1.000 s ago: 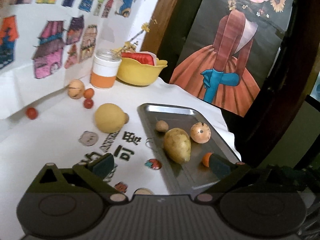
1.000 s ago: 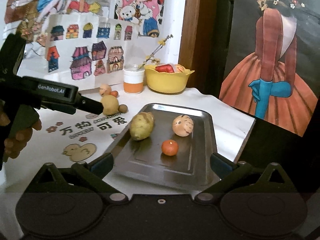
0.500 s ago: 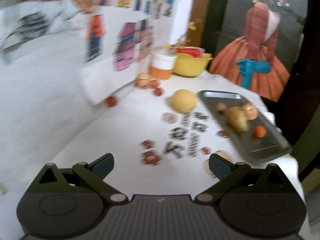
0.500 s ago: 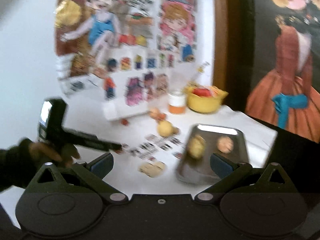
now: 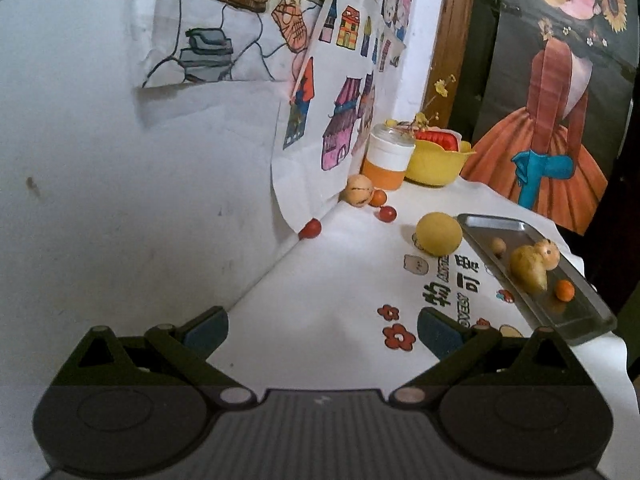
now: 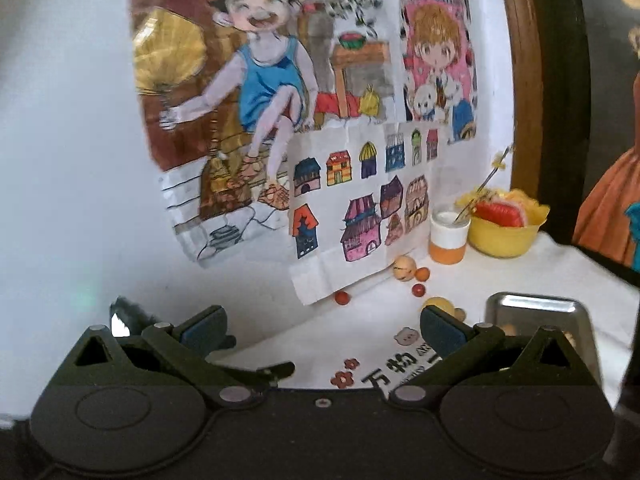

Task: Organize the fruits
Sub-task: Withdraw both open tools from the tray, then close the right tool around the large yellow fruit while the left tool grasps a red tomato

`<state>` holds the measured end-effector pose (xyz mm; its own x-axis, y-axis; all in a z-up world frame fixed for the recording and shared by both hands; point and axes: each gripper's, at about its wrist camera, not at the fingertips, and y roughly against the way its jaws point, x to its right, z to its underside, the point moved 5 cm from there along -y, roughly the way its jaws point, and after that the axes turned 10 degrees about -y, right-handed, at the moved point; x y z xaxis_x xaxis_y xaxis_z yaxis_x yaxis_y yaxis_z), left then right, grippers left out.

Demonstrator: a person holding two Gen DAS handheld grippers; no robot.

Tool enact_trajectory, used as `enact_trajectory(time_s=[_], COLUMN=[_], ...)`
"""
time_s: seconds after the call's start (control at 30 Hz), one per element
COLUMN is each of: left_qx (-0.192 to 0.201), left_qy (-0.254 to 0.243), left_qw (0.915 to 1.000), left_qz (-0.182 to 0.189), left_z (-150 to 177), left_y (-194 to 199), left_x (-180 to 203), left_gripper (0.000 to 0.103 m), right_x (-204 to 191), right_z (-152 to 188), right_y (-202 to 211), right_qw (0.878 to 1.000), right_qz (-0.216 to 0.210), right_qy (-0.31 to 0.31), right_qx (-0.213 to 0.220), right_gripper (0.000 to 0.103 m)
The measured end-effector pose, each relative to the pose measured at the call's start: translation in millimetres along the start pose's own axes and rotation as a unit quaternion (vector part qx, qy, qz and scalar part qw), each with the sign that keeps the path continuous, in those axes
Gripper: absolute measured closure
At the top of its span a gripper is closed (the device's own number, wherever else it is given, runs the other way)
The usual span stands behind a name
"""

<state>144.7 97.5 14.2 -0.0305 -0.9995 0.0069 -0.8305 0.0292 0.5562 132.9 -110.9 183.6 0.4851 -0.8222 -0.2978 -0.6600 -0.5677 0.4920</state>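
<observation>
Fruits [image 5: 527, 269] on tray [image 5: 588, 300] | cloth [image 5: 340, 280] print "万物" | both tools spread, empty

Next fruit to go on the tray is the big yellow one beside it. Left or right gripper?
Left, probably. The left gripper is open with the yellow fruit in clear view ahead, beside the tray. The right gripper, also open, has the fruit half hidden behind its own finger and looks farther off.

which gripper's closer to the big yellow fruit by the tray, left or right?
Left, likely. Left gripper is over the cloth, the yellow fruit ahead to its right. Right gripper sits farther back; the fruit looks smaller.
</observation>
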Motion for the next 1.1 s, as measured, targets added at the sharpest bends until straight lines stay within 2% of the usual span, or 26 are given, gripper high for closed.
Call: enact_trajectory(time_s=[0.17, 0.33, 0.6, 0.7, 0.83, 1.1], left_qx=[0.008, 0.007, -0.014, -0.02, -0.029, -0.037], left_qy=[0.001, -0.011, -0.024, -0.031, -0.03, -0.03], left_qw=[0.9999, 0.9999, 0.9996, 0.9993, 0.9991, 0.9988], left_qz=[0.013, 0.007, 0.003, -0.004, -0.003, -0.009], left_z=[-9, -18, -28, -32, -36, -39], left_y=[-15, -40, -80, -93, -108, -125], left_x=[6, 12, 19, 17, 16, 22], left_gripper=[0.0, 0.0, 0.0, 0.0, 0.0, 0.0], right_x=[19, 50, 101, 122, 147, 172], right_z=[-13, -20, -15, -9, -1, 11], right_y=[-49, -98, -165, -190, -215, -243], right_qw=[0.999, 0.994, 0.982, 0.977, 0.972, 0.968], right_qz=[0.017, 0.028, 0.043, 0.054, 0.07, 0.064], right_qy=[-0.034, -0.082, -0.157, -0.178, -0.194, -0.211], right_qx=[-0.031, -0.069, -0.097, -0.108, -0.113, -0.124], right_gripper=[0.001, 0.001, 0.001, 0.004, 0.009, 0.015])
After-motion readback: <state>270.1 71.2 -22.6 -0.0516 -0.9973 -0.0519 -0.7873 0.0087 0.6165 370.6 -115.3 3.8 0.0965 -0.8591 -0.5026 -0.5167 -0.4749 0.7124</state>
